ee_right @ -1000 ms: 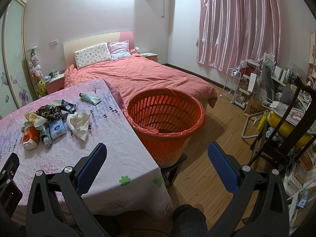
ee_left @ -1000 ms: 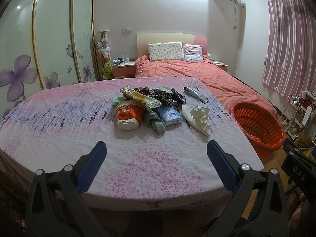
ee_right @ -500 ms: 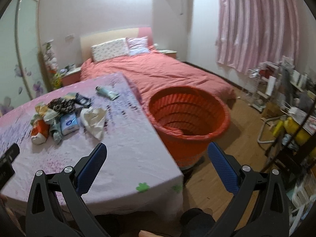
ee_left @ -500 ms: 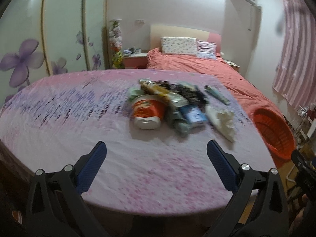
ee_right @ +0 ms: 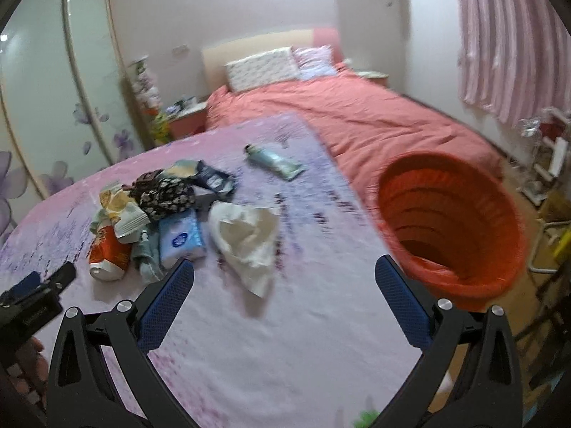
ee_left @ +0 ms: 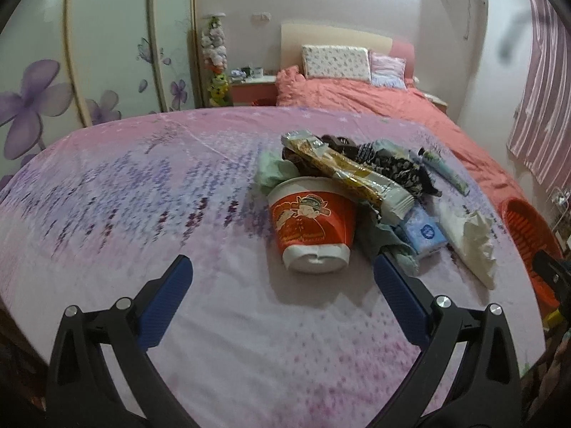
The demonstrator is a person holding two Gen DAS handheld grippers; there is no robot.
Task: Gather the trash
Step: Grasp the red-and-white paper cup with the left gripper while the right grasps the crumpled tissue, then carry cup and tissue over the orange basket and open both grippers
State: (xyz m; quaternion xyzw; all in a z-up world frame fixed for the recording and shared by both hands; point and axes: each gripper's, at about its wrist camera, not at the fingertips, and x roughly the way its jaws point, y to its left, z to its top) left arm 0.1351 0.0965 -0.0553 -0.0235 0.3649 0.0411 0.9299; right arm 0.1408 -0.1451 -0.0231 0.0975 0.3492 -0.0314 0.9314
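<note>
A pile of trash lies on the pink flowered table [ee_left: 142, 214]: a red noodle cup [ee_left: 312, 228] on its side, a yellow snack wrapper [ee_left: 349, 174], a blue tissue pack [ee_left: 426, 232], crumpled white paper [ee_left: 471, 239] and a green tube [ee_left: 446, 171]. My left gripper [ee_left: 282, 278] is open and empty, just short of the cup. My right gripper [ee_right: 283, 278] is open and empty, just short of the white paper [ee_right: 249, 235]. The orange basket [ee_right: 453, 221] stands right of the table.
A bed with a coral cover [ee_right: 357, 117] lies behind the table. A wardrobe with purple flowers [ee_left: 53, 82] is at the left. Pink curtains [ee_right: 514, 35] and cluttered shelves [ee_right: 549, 164] are at the right. The left gripper's body [ee_right: 32, 299] shows at the right wrist view's left edge.
Both grippers have moved forward over the table toward the trash pile. The right gripper has swung left, away from the basket. Both stay open.
</note>
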